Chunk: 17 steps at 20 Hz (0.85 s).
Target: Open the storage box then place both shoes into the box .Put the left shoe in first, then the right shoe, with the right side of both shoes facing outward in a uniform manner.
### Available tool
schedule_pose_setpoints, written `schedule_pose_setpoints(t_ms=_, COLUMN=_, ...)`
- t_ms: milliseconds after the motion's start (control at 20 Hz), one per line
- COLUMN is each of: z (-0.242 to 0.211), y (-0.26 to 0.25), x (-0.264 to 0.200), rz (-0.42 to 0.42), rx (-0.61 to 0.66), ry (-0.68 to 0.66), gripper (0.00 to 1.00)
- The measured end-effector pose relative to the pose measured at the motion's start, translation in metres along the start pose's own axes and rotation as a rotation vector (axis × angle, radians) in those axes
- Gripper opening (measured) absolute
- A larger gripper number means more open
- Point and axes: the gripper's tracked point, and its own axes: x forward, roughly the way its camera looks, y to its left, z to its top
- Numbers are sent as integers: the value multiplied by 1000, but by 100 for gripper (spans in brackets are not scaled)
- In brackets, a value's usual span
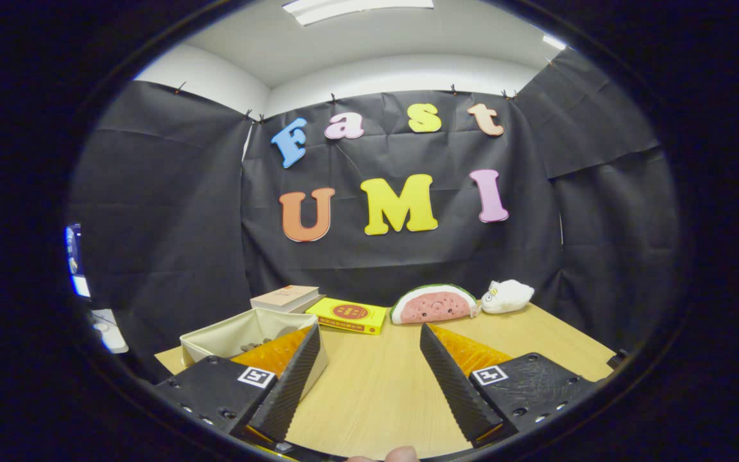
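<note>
Gripper (369, 375) fingers apart and empty above the table (382, 391), box (241, 330) open just ahead-left, so shoe pickup looks next; shoes need locating first.

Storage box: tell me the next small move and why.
Probably swing the hand-held gripper left toward the fabric storage box. Its fingers stand open over bare table, gripping nothing, and the box sits just behind the left finger.
</note>
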Motion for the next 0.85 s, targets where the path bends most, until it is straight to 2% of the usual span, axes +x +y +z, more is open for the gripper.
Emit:
schedule_pose_setpoints(t_ms=250, z=-23, y=1, x=11, rz=-1, rx=6, ry=49, gripper=95)
schedule_pose_setpoints(t_ms=850, z=-5, y=1, x=10, rz=-7, rx=31, ry=-8, gripper=95)
